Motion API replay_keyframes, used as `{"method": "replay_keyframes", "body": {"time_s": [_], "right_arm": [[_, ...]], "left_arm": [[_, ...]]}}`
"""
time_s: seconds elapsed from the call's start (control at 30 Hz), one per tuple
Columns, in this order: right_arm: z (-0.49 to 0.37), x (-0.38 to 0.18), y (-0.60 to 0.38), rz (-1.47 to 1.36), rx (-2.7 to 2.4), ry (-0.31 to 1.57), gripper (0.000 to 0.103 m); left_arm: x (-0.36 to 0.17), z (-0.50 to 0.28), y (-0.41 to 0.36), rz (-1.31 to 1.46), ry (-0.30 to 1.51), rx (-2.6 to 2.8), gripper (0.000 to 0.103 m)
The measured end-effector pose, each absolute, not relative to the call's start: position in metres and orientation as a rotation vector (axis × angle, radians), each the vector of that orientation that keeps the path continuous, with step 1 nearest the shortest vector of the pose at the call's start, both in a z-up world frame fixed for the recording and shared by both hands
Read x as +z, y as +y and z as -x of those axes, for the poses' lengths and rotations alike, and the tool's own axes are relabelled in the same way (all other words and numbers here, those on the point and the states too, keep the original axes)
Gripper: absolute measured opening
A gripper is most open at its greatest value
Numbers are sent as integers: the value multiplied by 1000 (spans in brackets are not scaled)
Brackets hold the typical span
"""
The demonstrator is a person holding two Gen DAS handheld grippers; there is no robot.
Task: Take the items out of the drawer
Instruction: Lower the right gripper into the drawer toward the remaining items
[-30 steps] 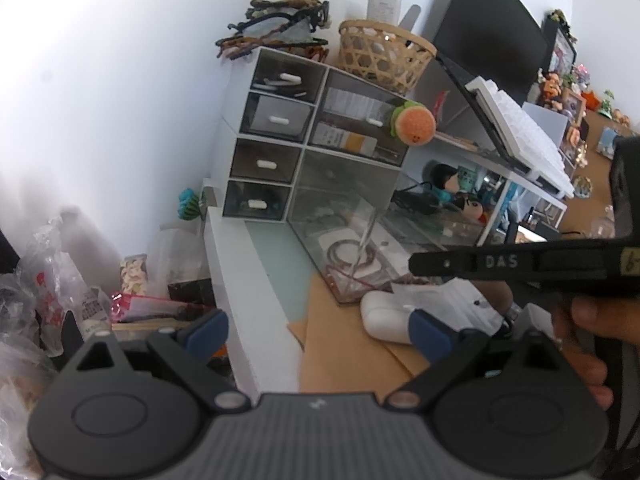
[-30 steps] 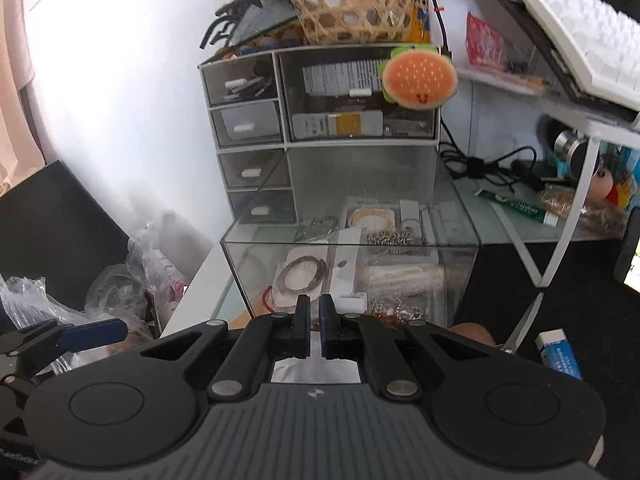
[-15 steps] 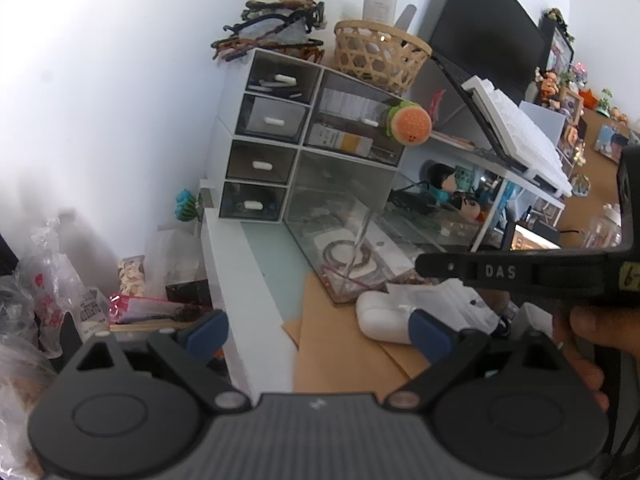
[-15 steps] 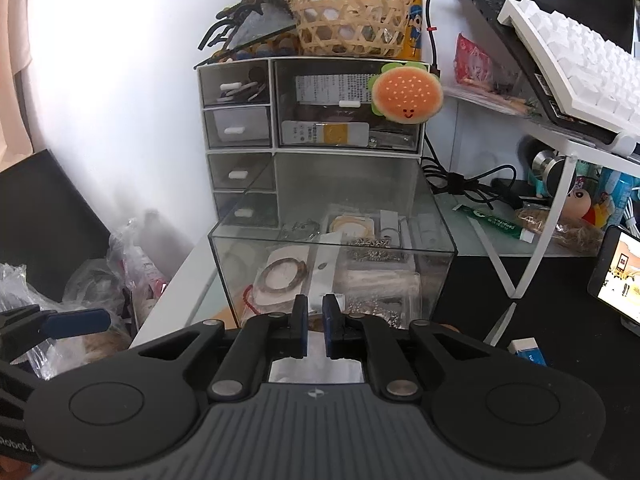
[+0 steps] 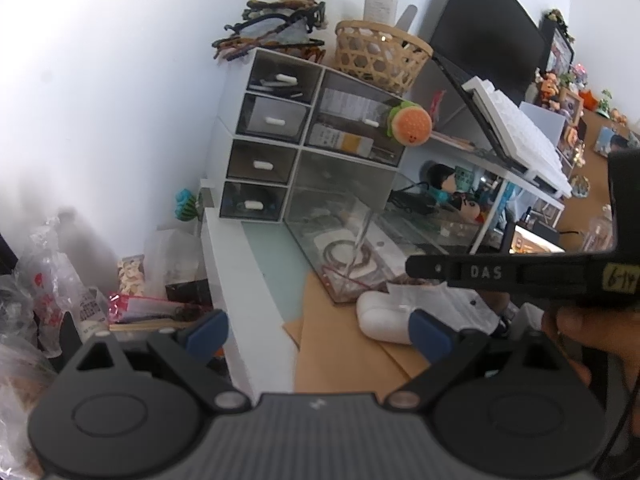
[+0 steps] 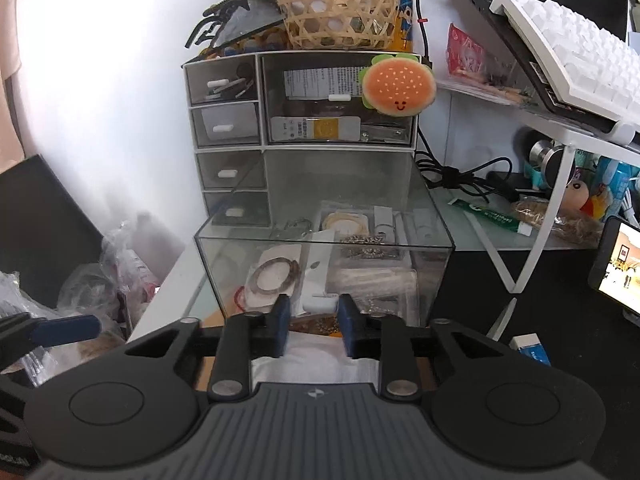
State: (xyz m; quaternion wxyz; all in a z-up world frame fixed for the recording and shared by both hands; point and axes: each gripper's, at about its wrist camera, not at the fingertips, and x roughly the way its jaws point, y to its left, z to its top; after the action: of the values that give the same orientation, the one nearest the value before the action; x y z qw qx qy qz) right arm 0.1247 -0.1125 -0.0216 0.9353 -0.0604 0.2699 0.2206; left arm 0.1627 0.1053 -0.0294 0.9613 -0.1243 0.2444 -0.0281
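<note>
- Right gripper (image 6: pixel 312 326): jaws opening, blue pads apart, nothing pressed between them; hovering just in front of the clear drawer (image 6: pixel 324 276), over a white plastic packet (image 6: pixel 316 360) lying on the brown paper below.
- Left gripper (image 5: pixel 316 330): jaws wide apart, empty, sitting off to the left over the desk's white edge (image 5: pixel 240 280), well clear of the drawer.
- Clear drawer pulled fully out of the white organizer (image 6: pixel 304 128), resting on the desk in front of the empty lower-right bay.
- Drawer contents, seen through the front wall: bead bracelet on a white card (image 6: pixel 276 276) at front left, narrow white card (image 6: pixel 318 272) beside it, metal chain pieces (image 6: pixel 370 242) mid-right, round item in a clear bag (image 6: pixel 346 220) toward the back, pale packets at right. Smaller bits too blurred to name.
- From the left wrist view: right gripper's black body (image 5: pixel 520 274) crossing at right, marked "DAS", held by a hand (image 5: pixel 576 324); white packet (image 5: pixel 440 300) and a white rounded case (image 5: pixel 384 320) just outside the drawer's front corner.
- Organizer: four small drawers shut at left, larger upper-right drawer shut with a burger plush (image 6: pixel 398 84) hanging at its corner.
- Woven basket (image 6: pixel 340 8) and black hair clips (image 6: pixel 236 20) on top of the organizer.
- White keyboard (image 6: pixel 572 56) on a raised white stand at right; lit phone (image 6: pixel 620 268) at the far right edge; eraser (image 6: pixel 530 348) on the dark mat near the right gripper.
- Plastic bags (image 6: pixel 112 272) piled left of the desk.
</note>
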Motion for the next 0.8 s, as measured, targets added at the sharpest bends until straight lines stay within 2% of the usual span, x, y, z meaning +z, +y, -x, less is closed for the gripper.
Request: {"method": "replay_keyframes", "body": {"time_s": [0.03, 0.8], "right_arm": [[-125, -23, -112, 129, 448, 547, 21], [-130, -20, -117, 85, 468, 574, 21]], "left_arm": [[-29, -162, 106, 253, 496, -56, 98], [-31, -166, 106, 251, 506, -40, 98]]}}
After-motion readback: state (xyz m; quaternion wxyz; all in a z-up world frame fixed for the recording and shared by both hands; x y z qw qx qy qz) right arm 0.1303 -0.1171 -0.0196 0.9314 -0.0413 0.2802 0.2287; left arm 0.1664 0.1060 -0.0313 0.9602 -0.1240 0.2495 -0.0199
